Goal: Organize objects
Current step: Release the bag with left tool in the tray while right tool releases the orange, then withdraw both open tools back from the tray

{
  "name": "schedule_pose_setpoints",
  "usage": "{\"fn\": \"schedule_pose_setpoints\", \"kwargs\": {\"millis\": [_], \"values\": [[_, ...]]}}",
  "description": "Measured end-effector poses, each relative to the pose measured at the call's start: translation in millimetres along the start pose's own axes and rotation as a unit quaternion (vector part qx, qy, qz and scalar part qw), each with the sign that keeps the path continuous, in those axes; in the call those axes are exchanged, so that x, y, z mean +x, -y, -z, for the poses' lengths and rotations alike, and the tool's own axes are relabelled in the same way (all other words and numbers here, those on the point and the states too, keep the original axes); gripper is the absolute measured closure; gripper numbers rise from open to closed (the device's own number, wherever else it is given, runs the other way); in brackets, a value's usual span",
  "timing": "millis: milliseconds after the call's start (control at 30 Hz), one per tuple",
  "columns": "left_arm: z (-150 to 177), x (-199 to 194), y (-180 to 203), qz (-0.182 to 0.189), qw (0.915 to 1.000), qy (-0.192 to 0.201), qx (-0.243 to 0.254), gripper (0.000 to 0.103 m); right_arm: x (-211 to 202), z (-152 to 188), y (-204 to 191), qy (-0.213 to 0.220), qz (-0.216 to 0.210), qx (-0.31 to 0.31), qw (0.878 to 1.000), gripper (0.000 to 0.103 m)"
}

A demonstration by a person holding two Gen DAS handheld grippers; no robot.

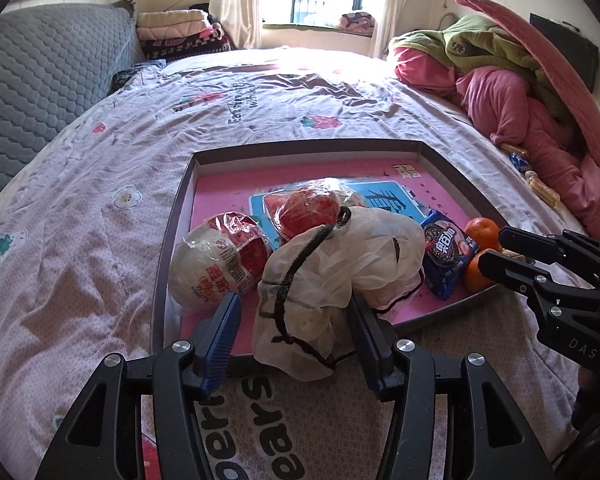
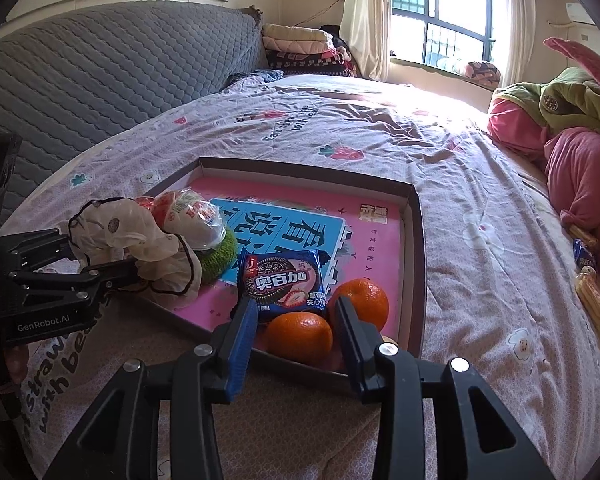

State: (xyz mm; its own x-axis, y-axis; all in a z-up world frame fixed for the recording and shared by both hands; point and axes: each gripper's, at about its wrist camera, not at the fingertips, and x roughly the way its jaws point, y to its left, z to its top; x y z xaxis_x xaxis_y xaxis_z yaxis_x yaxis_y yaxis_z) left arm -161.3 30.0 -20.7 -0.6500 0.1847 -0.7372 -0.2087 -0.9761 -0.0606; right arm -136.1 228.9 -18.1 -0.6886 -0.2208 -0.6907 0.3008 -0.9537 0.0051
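Observation:
A shallow box tray [image 1: 172,236] [image 2: 414,240] with a pink floor lies on the bed. In it are two wrapped round snacks [image 1: 216,260] [image 2: 192,220], a blue cookie packet [image 1: 448,258] [image 2: 284,280] and two oranges [image 1: 482,232] [image 2: 300,336]. My left gripper [image 1: 294,326] [image 2: 100,260] is open, its jaws on both sides of a white mesh bag with a black cord [image 1: 332,276] [image 2: 140,248] at the tray's near edge. My right gripper [image 2: 296,328] [image 1: 496,250] is open, its jaws on both sides of the near orange.
A green scrubber [image 2: 220,256] lies under the snack. Pink and green bedding [image 1: 512,108] [image 2: 572,152] is piled on the right, with small snack packets [image 2: 588,280] at its foot. A grey quilted headboard [image 1: 40,92] stands on the left; folded blankets [image 1: 180,32] lie by the window.

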Motion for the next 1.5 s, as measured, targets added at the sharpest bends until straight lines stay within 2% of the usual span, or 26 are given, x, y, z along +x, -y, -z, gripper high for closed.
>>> {"fn": "schedule_pose_setpoints", "kwargs": {"millis": [300,433,567,633,933,1100,1500], "values": [[2,-11,1,-0.004,0.9999,0.003,-0.012,0.045,-7,-1,-2,0.006,-0.003,0.003,1.000,0.063],[3,-16,1,-0.007,0.9998,0.003,-0.019,0.044,-9,-1,-3,0.007,-0.004,0.006,1.000,0.056],[2,-24,2,-0.007,0.9997,0.008,-0.024,0.042,-14,-1,-3,0.011,-0.003,0.009,1.000,0.054],[2,-28,3,-0.007,0.9996,0.010,-0.026,0.036,-16,-1,-5,0.012,-0.003,0.011,1.000,0.051],[2,-50,7,-0.003,0.9992,0.024,-0.032,0.034,-32,-4,-10,0.026,0.003,0.022,0.999,0.044],[0,-63,9,-0.004,0.9988,0.036,-0.034,0.030,-46,-6,-13,0.040,0.004,0.030,0.999,0.040],[-6,-95,13,-0.011,0.9968,0.062,-0.050,0.029,-71,-15,-19,0.059,0.011,0.046,0.997,0.036]]}}
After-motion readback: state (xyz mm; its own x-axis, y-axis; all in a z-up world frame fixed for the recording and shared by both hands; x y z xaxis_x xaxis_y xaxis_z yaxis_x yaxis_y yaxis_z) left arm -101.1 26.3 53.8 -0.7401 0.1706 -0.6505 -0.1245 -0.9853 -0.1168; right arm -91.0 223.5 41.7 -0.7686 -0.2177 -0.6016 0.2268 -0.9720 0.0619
